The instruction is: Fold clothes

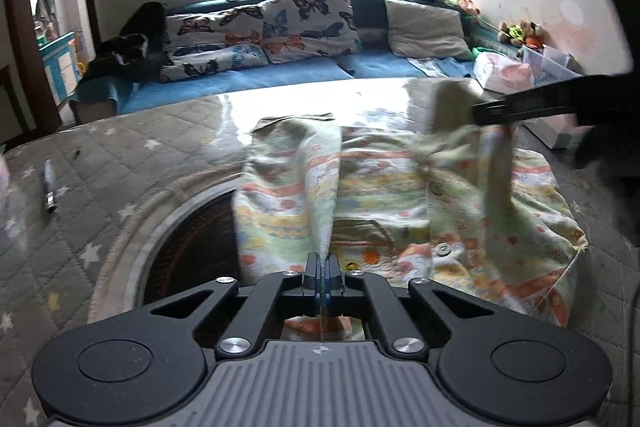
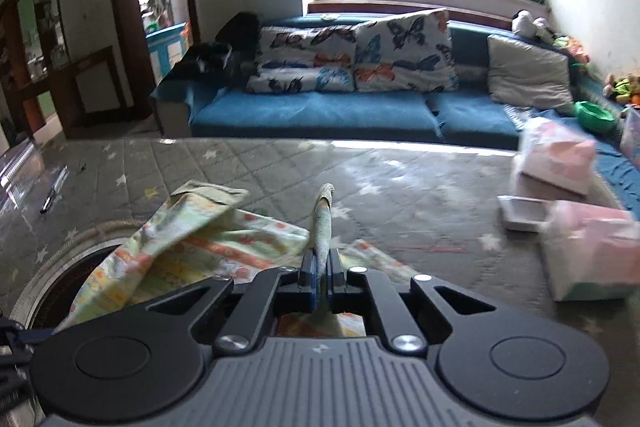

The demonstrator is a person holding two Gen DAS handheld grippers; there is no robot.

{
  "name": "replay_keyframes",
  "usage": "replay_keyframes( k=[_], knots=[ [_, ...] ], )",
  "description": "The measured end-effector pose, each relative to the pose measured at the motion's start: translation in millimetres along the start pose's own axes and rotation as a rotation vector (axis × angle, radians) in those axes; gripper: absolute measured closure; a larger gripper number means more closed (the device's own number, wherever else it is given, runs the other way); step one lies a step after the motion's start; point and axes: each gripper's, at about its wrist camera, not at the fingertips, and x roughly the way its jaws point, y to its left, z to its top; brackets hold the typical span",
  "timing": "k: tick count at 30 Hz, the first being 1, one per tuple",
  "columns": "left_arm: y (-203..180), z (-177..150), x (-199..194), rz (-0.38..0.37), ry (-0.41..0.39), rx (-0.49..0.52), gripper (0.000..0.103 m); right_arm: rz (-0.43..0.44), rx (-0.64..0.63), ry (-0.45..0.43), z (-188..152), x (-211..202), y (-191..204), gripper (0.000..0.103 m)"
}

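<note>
Both grippers, left (image 1: 323, 264) and right (image 2: 321, 269), pinch the pastel garment (image 1: 400, 195) (rumpled, cartoon-printed).

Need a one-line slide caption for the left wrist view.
Left tool pinches the patterned garment over the quilted table; right tool grips it opposite.

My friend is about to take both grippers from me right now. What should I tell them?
Left gripper: shut on a fold of the patterned shirt.
Right gripper: shut on another edge of the shirt, pinched upright.
The shirt lies crumpled on the gray quilted mat, partly over a round hole in the mat.
Done: both edges gripped.
Left: spread it flat, then fold; no neat fold shows yet.
</note>
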Motion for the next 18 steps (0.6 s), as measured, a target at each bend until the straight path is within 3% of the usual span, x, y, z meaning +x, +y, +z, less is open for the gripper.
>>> replay_keyframes(
  k=[11,18],
  knots=[
    [36.0,-34.4,-48.4,0.072,-0.025,-0.080,0.102,-0.102,0.050,-0.110,-38.0,-105.1,-56.9,0.099],
    [51.8,-69.2,-81.0,0.054,-0.006,-0.150,0.102,-0.175,0.093,-0.097,-83.1,-155.3,-92.7,0.099]
  ],
)
